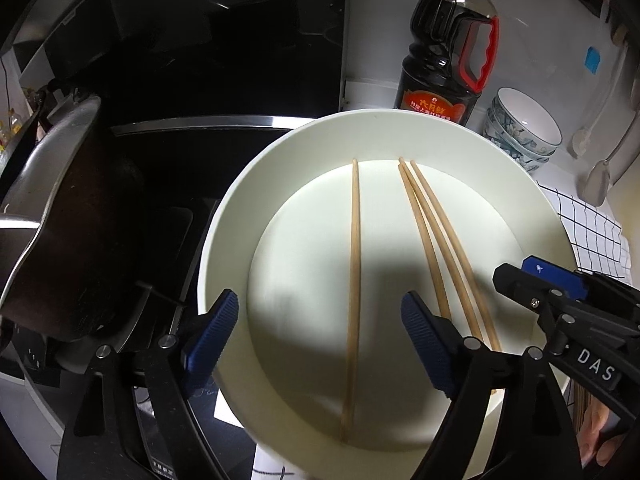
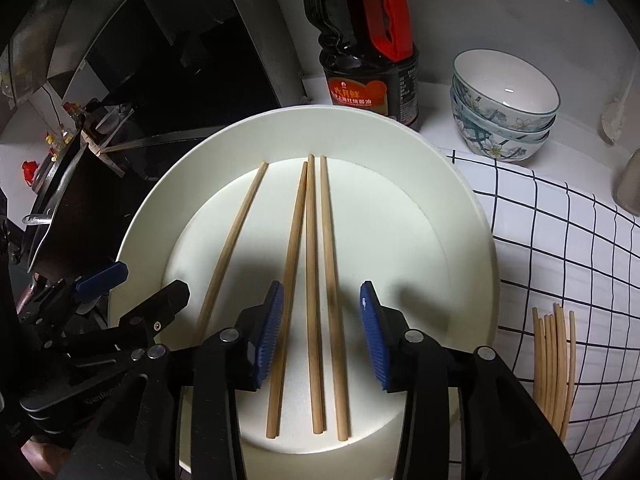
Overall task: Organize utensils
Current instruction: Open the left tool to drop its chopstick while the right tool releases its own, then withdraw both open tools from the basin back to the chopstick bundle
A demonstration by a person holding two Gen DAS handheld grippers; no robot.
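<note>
A round white container (image 1: 224, 216) (image 2: 472, 216) holds several wooden chopsticks (image 1: 354, 264) (image 2: 310, 264) lying on its flat bottom. My left gripper (image 1: 320, 340) is open above the container, its blue pads on either side of a single chopstick, touching nothing. My right gripper (image 2: 322, 332) is open above the container, with two chopsticks lying between its pads and a third under the left pad. It shows at the right in the left wrist view (image 1: 532, 276). A bundle of loose chopsticks (image 2: 554, 364) lies on the cloth right of the container.
A soy sauce bottle (image 1: 448, 52) (image 2: 360, 40) stands behind the container. Stacked patterned bowls (image 1: 524, 128) (image 2: 504, 104) sit at the back right. A checked cloth (image 2: 560, 248) covers the counter at right. A dark pan (image 1: 72, 220) and a black stove are at left.
</note>
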